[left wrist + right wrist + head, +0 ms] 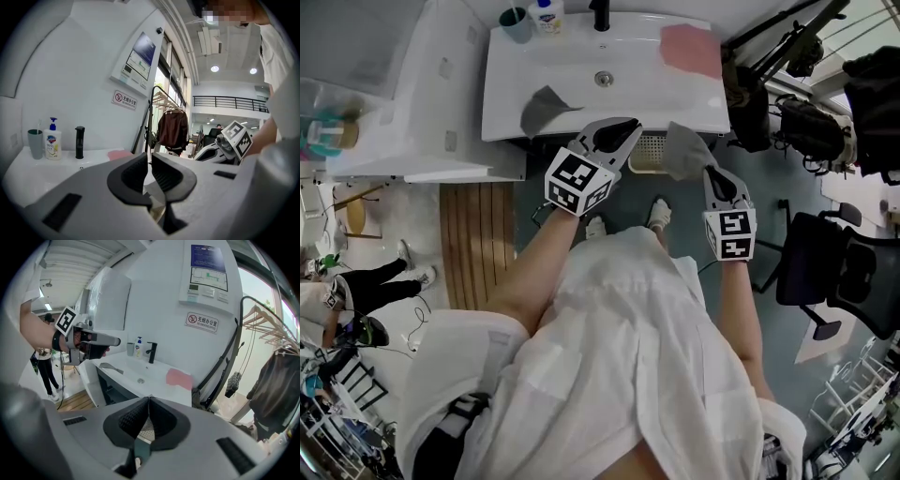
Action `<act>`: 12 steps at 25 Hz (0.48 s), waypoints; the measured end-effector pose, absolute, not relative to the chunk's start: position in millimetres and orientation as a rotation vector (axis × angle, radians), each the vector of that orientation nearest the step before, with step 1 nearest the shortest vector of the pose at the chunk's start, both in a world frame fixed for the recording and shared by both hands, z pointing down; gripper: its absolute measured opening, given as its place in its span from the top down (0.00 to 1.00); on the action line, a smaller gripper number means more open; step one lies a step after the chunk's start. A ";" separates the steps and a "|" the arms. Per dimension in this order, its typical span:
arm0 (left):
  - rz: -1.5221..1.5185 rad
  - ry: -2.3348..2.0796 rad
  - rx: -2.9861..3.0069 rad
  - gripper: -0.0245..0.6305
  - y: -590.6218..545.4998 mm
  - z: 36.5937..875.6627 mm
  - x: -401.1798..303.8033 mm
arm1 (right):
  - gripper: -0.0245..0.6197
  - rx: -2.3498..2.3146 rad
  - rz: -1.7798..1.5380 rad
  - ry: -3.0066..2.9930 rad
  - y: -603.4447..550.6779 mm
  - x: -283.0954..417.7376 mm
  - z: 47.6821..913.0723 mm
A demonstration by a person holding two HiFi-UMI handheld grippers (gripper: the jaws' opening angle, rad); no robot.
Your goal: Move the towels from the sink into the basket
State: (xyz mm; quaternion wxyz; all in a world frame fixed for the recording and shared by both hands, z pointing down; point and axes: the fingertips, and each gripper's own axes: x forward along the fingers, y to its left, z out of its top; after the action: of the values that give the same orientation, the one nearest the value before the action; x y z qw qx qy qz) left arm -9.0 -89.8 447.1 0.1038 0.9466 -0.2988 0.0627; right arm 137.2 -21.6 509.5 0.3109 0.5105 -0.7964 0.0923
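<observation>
A pink towel lies flat on the right side of the white sink. One grey towel is draped on the sink's front left edge. My right gripper is shut on a second grey towel, which hangs above a cream perforated basket below the sink's front. The right gripper view shows that cloth pinched in the jaws, with the basket's mesh behind. My left gripper hovers at the sink's front edge, apart from the draped towel. Its jaws stand a thin slit apart and hold nothing.
A soap bottle, a cup and a black tap stand at the sink's back. A black chair is at the right, a wooden mat at the left. A rack holds a dark jacket.
</observation>
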 end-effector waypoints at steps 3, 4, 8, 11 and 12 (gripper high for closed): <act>0.183 -0.879 2.793 0.91 -88.6 447.4 -8.0 | 0.91 1.359 0.236 -2.108 -20.2 138.4 504.7; 0.182 -0.878 2.794 0.91 -88.5 447.6 -7.7 | 0.91 1.362 0.234 -2.109 -20.3 138.9 503.8; 0.186 -0.873 2.794 0.91 -88.2 449.2 -6.8 | 0.91 1.368 0.240 -2.107 -21.3 140.5 505.5; 0.189 -0.874 2.792 0.91 -88.4 450.0 -7.0 | 0.91 1.363 0.256 -2.101 -22.2 140.9 510.5; 0.191 -0.875 2.791 0.91 -88.9 450.4 -7.5 | 0.91 1.360 0.262 -2.099 -23.1 140.8 513.0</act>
State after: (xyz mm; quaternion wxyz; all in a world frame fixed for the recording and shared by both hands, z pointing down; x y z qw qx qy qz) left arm -7.5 -88.9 450.4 0.1051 0.9469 -0.2969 0.0647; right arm 140.8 -23.1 513.0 0.3084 0.5145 -0.7939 0.0990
